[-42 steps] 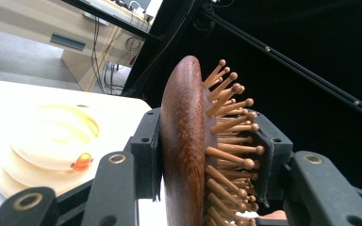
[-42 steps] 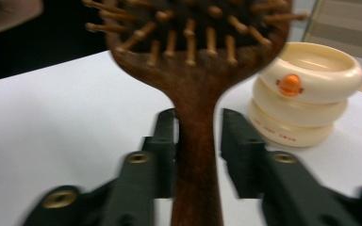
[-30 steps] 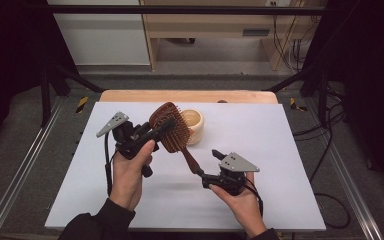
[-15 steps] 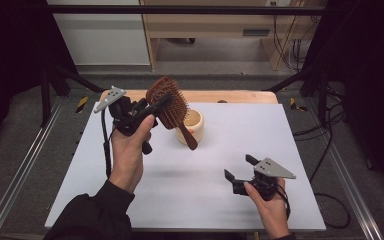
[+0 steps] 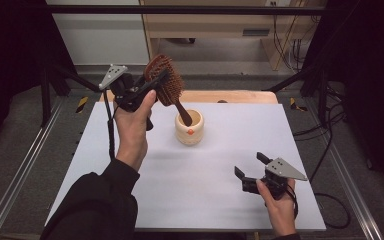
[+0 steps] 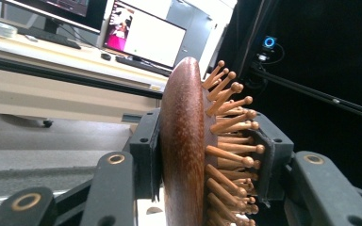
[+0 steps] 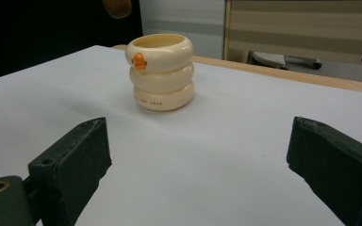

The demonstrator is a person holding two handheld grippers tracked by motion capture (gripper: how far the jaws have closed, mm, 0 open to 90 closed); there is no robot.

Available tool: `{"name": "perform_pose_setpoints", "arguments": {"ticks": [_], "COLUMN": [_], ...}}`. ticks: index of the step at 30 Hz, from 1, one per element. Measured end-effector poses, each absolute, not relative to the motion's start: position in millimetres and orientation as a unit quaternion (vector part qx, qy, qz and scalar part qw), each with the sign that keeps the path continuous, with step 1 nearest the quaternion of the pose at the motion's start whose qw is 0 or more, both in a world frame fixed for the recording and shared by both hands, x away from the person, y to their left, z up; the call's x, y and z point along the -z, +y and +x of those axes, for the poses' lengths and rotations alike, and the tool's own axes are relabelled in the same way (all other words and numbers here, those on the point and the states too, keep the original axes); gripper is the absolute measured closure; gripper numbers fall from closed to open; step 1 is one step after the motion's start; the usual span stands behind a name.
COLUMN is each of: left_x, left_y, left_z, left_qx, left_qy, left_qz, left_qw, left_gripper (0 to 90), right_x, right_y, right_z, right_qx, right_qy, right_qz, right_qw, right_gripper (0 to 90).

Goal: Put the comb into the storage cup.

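While the white table (image 5: pixel 220 200) lies bare at the front, the left gripper (image 5: pixel 147 90) holds a wooden brush (image 5: pixel 164 80) aloft, jaws clamped across its head, back against one pad and pegs against the other. The brush looks light, stiff and smooth-backed, so the head gives the surer hold; its handle tip dips toward the cream cup (image 5: pixel 189 127), whose inside I cannot see. The right gripper (image 5: pixel 252 169) rests low near the front edge, jaws spread wide, having just been opening, with nothing between them.
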State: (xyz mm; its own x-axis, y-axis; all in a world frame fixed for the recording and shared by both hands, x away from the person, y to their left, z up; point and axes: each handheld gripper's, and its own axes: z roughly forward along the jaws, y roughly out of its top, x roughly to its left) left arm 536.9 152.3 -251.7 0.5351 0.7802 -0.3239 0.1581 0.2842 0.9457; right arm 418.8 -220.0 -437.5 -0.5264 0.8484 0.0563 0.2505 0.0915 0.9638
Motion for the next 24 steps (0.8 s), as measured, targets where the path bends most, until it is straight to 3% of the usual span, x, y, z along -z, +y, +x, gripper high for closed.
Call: {"name": "perform_pose_setpoints", "arguments": {"ticks": [24], "left_x": [261], "left_y": [136], "left_z": [578], "left_qx": [-0.263], "left_qy": [0.429], "left_qz": [0.559], "left_qw": [0.659], "left_gripper": [52.4], "right_x": [438], "right_y": [-217], "right_z": [418], "right_qx": [-0.545], "right_qy": [0.689], "right_qz": [0.388], "right_qw": [0.280], "right_gripper": [5.3]}}
